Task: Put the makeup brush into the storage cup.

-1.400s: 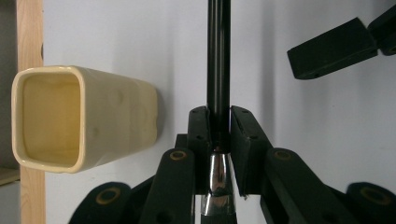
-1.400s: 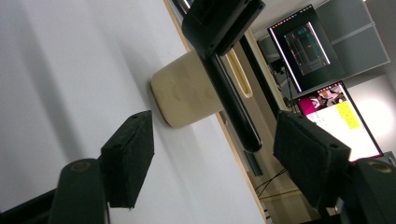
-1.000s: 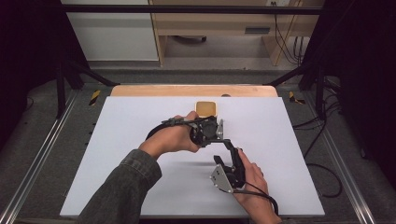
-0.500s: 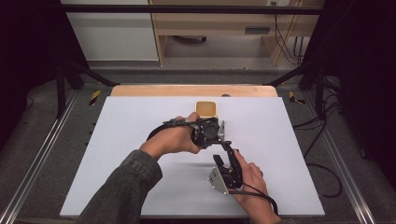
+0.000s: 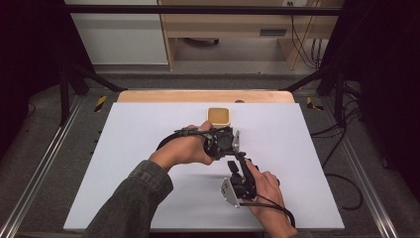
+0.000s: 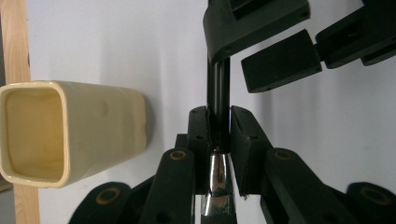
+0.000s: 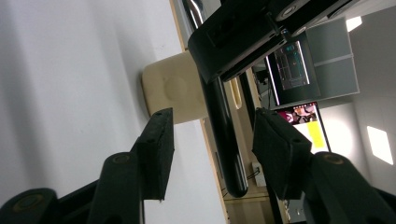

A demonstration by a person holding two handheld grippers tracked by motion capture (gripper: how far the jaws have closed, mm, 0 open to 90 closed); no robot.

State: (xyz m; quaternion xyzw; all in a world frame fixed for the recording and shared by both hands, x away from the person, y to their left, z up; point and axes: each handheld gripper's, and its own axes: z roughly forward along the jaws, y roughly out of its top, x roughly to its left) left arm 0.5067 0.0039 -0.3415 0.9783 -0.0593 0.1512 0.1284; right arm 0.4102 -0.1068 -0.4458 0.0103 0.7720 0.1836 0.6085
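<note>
My left gripper (image 6: 218, 154) clamps a glossy black rod (image 6: 218, 100) with a chrome ferrule. My right gripper's (image 7: 212, 149) jaws have been closing around it (pads apart) beside the squarish cream ceramic cup (image 6: 70, 130) on the matte counter (image 5: 148, 148).

Dim room, wooden desk (image 5: 233, 29) behind

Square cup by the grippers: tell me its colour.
The square ceramic cup is pale cream-yellow, glossy, without pattern; the left gripper view shows it best.
</note>
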